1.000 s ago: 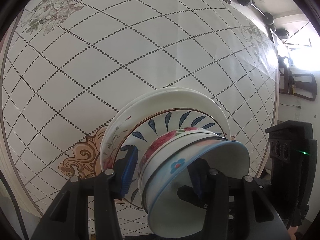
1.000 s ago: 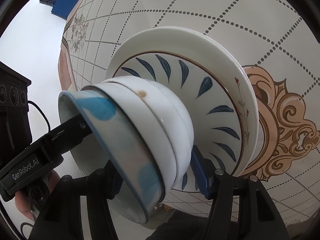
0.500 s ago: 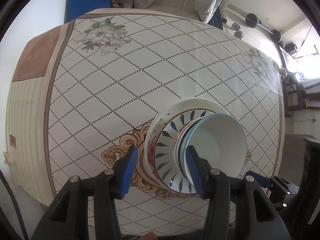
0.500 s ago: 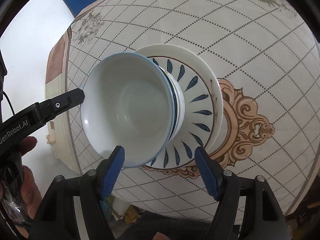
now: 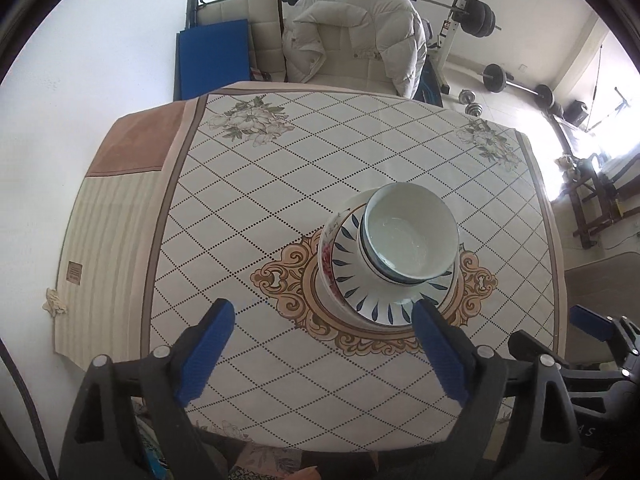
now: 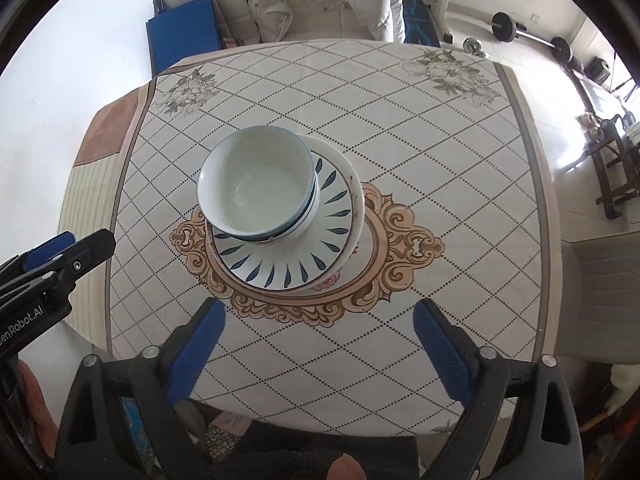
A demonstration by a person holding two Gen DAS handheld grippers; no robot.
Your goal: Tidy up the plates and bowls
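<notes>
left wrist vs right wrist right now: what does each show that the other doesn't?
Left wrist only: the loaded barbell on its rack, and a torn tablecloth corner.

Right wrist only: the left gripper's "GenRobot.AI" lettering, and the red flower print low on the bottom plate.

Both: the bowls stacked on the blue-leaf plate over the table's medallion, the white jacket, the blue mat, and the left gripper and right gripper opening with nothing between their fingers.

Bowls [image 6: 256, 184] nested, on stacked plates [image 6: 288, 256], mid-worktop [image 6: 440, 152] on central medallion. Chair [image 5: 352, 52] behind worktop's far edge. Barbell rack [image 5: 460, 12] behind chair, right.
</notes>
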